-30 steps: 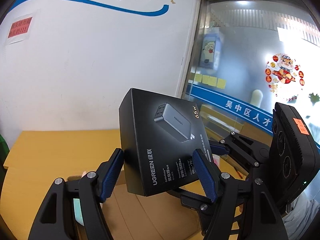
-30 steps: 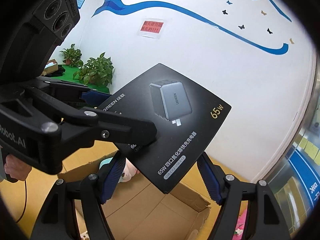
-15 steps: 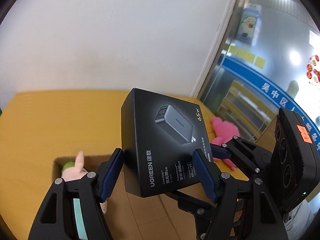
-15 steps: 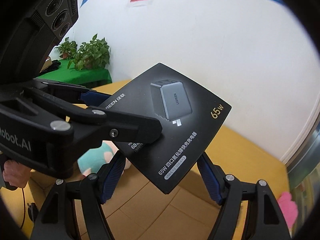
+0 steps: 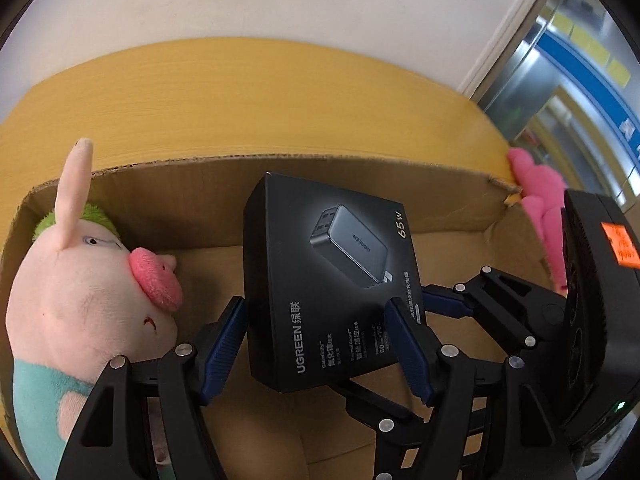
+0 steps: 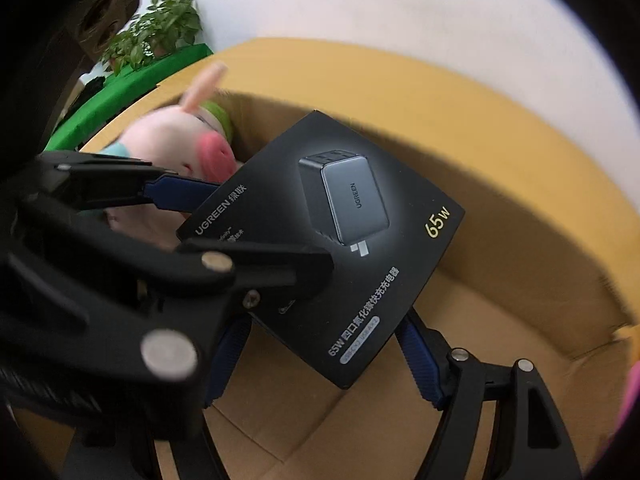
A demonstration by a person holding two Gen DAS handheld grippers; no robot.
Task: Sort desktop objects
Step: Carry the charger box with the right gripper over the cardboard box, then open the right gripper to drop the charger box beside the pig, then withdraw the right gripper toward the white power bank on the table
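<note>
Left wrist view: both tools, left [image 5: 316, 344] and right [image 6: 324, 354], clamp the black box [image 5: 332, 280] over the carton [image 5: 280, 168]; plush pig [image 5: 84, 280] inside.

Both wrist cams ride close behind their blue-padded fingers, tilted steeply down. Left cam faces wall & glass door; right faces wall & plants. Shared: open brown cardboard box [image 5: 280, 168] [image 6: 520, 280], flat black charger carton [image 5: 336, 280] [image 6: 340, 240].

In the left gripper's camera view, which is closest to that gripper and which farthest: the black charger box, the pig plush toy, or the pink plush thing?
1. Black charger box: clamped between the left gripper pads, centre.
2. Pig plush toy: just left, inside the cardboard box.
3. Pink plush thing: far right, outside the cardboard box's corner.
</note>
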